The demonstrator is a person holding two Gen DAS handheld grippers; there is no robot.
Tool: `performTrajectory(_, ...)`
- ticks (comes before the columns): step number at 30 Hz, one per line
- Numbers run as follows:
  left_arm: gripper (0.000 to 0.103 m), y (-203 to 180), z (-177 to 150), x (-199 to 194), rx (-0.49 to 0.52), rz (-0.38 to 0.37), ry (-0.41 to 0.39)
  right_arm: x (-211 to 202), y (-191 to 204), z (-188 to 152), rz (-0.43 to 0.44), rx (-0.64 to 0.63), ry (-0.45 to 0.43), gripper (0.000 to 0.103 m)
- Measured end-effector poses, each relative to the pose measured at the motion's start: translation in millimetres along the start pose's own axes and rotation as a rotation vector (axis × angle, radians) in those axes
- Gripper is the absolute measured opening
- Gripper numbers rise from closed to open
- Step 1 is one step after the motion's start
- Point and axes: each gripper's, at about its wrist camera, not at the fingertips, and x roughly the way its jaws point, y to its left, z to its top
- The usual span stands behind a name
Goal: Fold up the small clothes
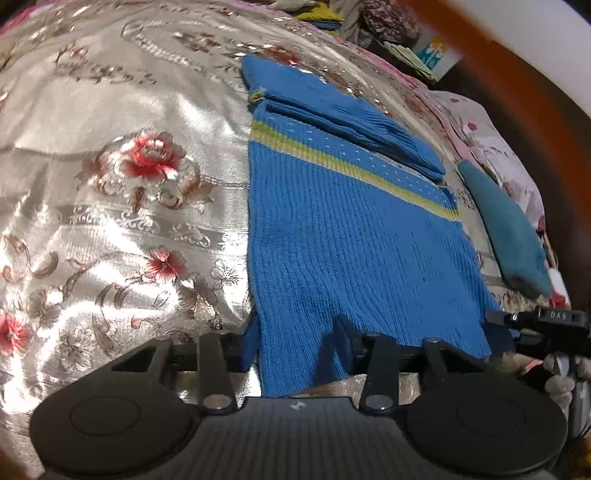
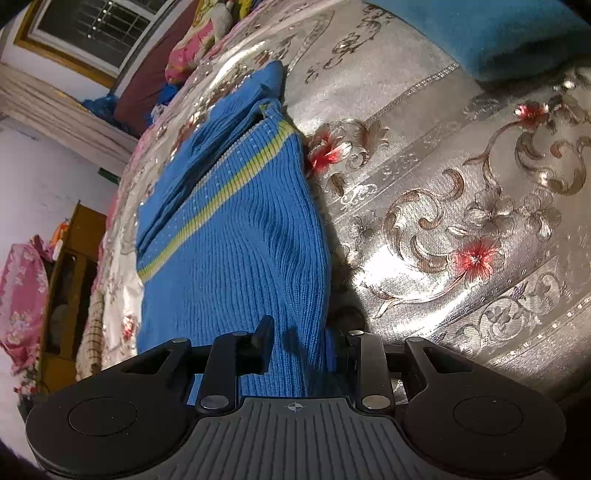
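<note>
Left wrist view: a blue knitted sweater [image 1: 351, 236] lies spread on a bed under a silvery floral bedspread [image 1: 110, 184]. A yellow-green stripe [image 1: 332, 155] crosses it at a slant, and a sleeve [image 1: 343, 110] is folded over the far part. The near hem droops over the left tongs [image 1: 295, 354]; the cloth hangs between the two fingers, which stand apart, and the fabric hides their tips, so I cannot tell whether they pinch it. To the right of the sweater, apart from it, lies a teal cloth [image 1: 513, 232]. At the right edge, near, a black part of the other tool [image 1: 543, 321] shows just beside the hem corner. Far off, a pink patterned cover [image 1: 480, 122] and some clutter lie at the bed's edge.

Right wrist view: the same sweater [image 2: 236, 240] runs away from the camera, the stripe [image 2: 221, 192] slanting across it and the folded sleeve [image 2: 207, 147] on the left side beyond it. Its near hem falls between the fingers of the right tongs [image 2: 295, 350]. The left finger [image 2: 262, 343] presses against the cloth; the right one is mostly covered, so the grip cannot be judged. The bedspread [image 2: 461, 221] fills the right side, with the teal cloth [image 2: 498, 33] at the far right. On the left, past the bed, stand a wooden cabinet [image 2: 74, 277] and a window [image 2: 88, 33].
</note>
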Motion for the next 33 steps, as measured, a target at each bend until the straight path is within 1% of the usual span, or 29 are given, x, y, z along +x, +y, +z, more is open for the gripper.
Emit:
performTrajectory(1,0.034,0,0,0,0.0,0.005,0.001,0,-1,0,0.006,0.004,0.0,0.028)
performTrajectory(2,0.032,1,1,0,-0.008,0.007,0.001,0,-2,0,0.01,0.009,0.0,0.028)
performTrajectory(3,0.028,2,2,0,-0.021,0.0,-0.001,1,-2,0,0.017,0.011,0.001,0.028)
performTrajectory(4,0.026,4,3,0,-0.04,-0.013,-0.004,1,-3,1,0.022,0.012,0.002,0.028)
performTrajectory(7,0.026,7,5,0,-0.076,-0.039,-0.003,2,-4,2,0.036,0.023,0.001,0.028)
performTrajectory(11,0.026,2,6,6,-0.062,-0.035,0.016,5,-6,4,0.044,0.04,0.002,0.028)
performTrajectory(14,0.029,0,9,11,-0.066,-0.041,0.028,4,-5,3,0.043,0.031,0.001,0.028)
performTrajectory(17,0.029,2,12,14,-0.075,-0.051,0.034,4,-6,2,0.049,0.044,0.001,0.028)
performTrajectory(19,0.028,3,12,13,-0.075,-0.059,0.036,5,-7,3,0.063,0.058,0.009,0.028)
performTrajectory(20,0.027,3,13,12,-0.073,-0.06,0.034,5,-7,2,0.067,0.068,0.01,0.026)
performTrajectory(21,0.023,4,14,10,-0.072,-0.067,0.03,5,-7,2,0.077,0.076,0.011,0.024)
performTrajectory(22,0.019,4,15,8,-0.071,-0.079,0.026,5,-6,1,0.091,0.082,0.013,0.019)
performTrajectory(27,0.017,6,23,-2,-0.079,-0.149,-0.02,5,3,3,0.171,0.092,-0.008,0.014)
performTrajectory(31,0.017,10,40,-7,-0.129,-0.225,-0.072,3,11,13,0.246,0.118,-0.051,0.013)
performTrajectory(33,0.015,13,50,-8,-0.161,-0.261,-0.103,2,13,21,0.298,0.139,-0.08,0.013)
